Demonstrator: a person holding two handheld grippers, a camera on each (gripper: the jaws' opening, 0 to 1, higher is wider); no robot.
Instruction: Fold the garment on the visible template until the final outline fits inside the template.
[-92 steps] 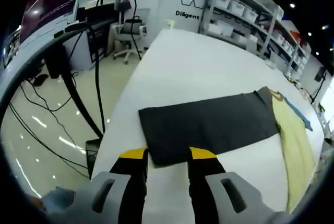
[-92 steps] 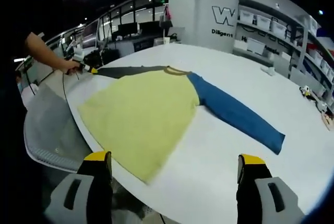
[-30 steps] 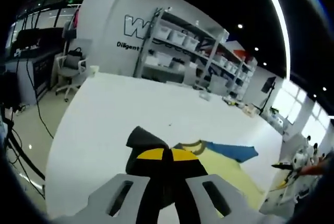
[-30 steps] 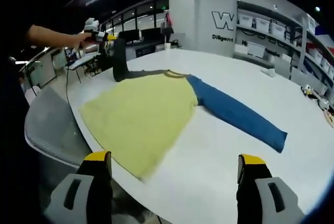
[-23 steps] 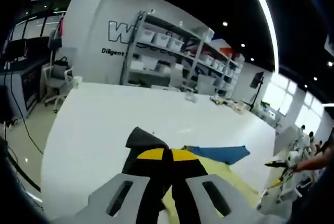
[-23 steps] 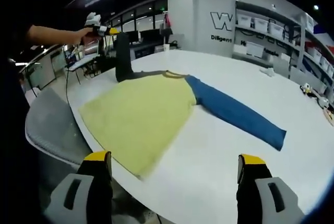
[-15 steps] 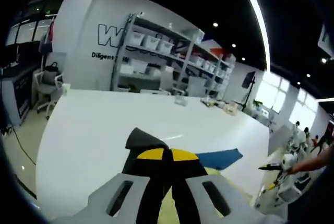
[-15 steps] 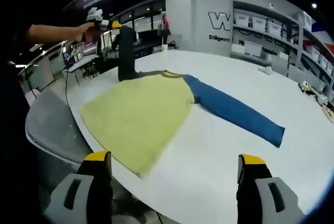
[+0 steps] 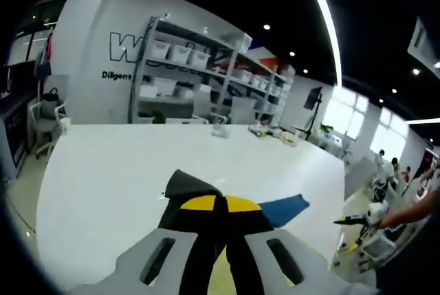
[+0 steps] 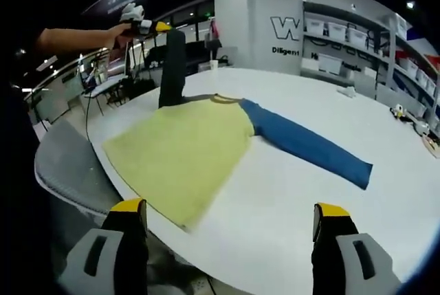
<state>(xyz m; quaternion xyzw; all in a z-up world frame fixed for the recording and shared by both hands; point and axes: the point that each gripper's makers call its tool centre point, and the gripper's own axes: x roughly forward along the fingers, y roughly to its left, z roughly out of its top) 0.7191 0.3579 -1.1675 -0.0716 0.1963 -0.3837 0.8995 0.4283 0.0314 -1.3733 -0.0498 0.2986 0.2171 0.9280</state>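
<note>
Lifted higher than 3.1 s ago, the dark sleeve (image 10: 172,68) hangs from the left gripper (image 9: 214,202), whose jaws are clamped on its cuff; the yellow shirt (image 10: 180,150) lies flat on the white tabletop (image 10: 289,199), blue sleeve (image 10: 306,145) spread out; the right gripper (image 10: 230,216) hovers at the near edge, jaws wide, holding nothing.

Left gripper (image 9: 220,207): black jaws w/ yellow tips, grey moulded base w/ two slots. Right gripper (image 10: 230,223): same build, black jaws, yellow-capped tips, grey slotted shoulders. Person's forearm (image 10: 75,37) bare, no sleeve visible.
</note>
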